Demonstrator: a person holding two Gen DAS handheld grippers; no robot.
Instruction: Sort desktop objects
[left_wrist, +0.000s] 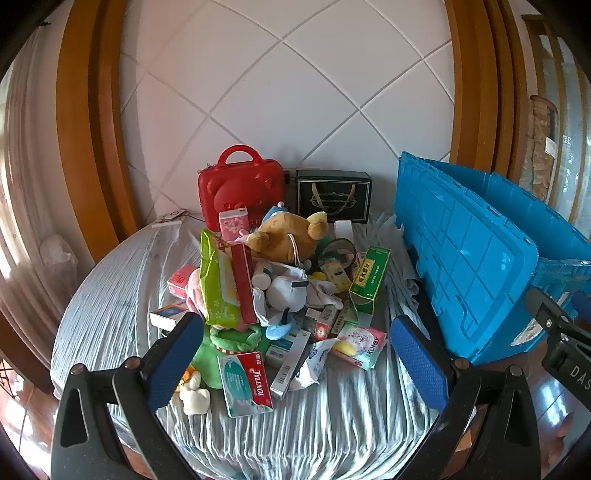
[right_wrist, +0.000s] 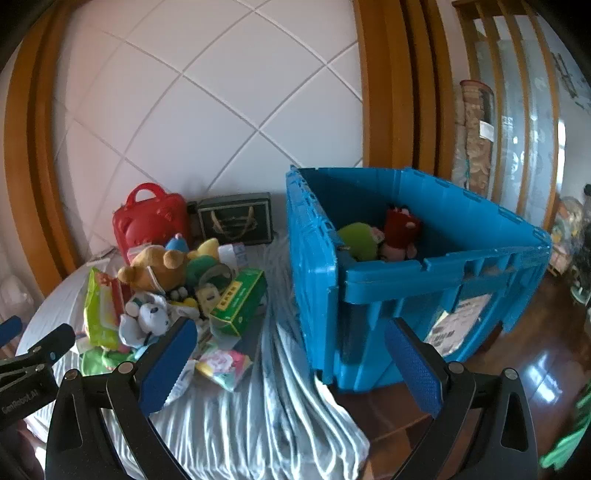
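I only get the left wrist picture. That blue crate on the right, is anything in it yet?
Observer: Yes. The right wrist view looks into the crate: a green plush and a red plush lie inside.
Operator: Does the crate sit on the table with the pile?
Observer: No. It stands beside the table, on a wooden floor.
Operator: Is the right tool holding something?
Observer: No. The right tool is wide open with nothing between its pads.
Operator: Anything on the crate's front?
Observer: A white paper label is stuck on its near wall.
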